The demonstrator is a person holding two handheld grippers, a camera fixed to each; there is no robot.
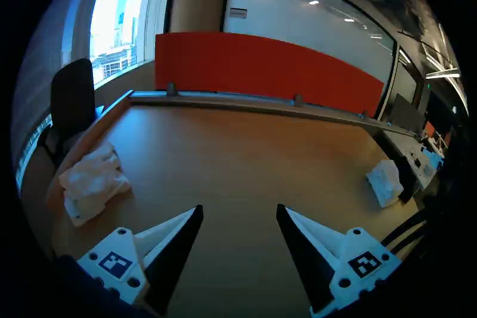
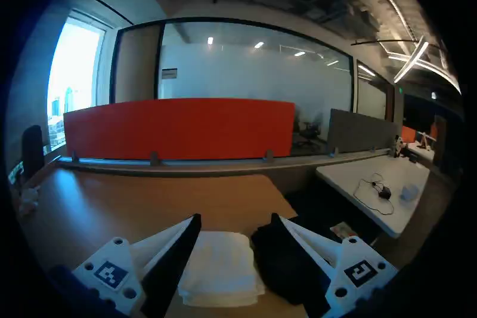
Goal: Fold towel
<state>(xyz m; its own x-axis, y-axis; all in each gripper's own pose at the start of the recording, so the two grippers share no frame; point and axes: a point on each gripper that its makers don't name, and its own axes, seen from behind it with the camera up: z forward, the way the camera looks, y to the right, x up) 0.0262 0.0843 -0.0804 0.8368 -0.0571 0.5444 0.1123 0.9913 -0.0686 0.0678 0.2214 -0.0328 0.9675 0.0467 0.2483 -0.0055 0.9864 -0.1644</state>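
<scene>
right gripper view — folded towel [image 2: 220, 267] lies under the spread right claw [image 2: 236, 218]

My left claw [image 1: 238, 209] and right claw [image 2: 235, 218] are matt white plastic outside, with matt black inner faces. The desk [image 1: 238, 151] under me looks like smooth wood laminate with a soft sheen. The folded towel [image 2: 220, 267] is white cloth, soft and faintly nubbly; the crumpled towel [image 1: 92, 184] is the same cloth, rumpled. The red divider [image 1: 268, 67] looks matt
</scene>
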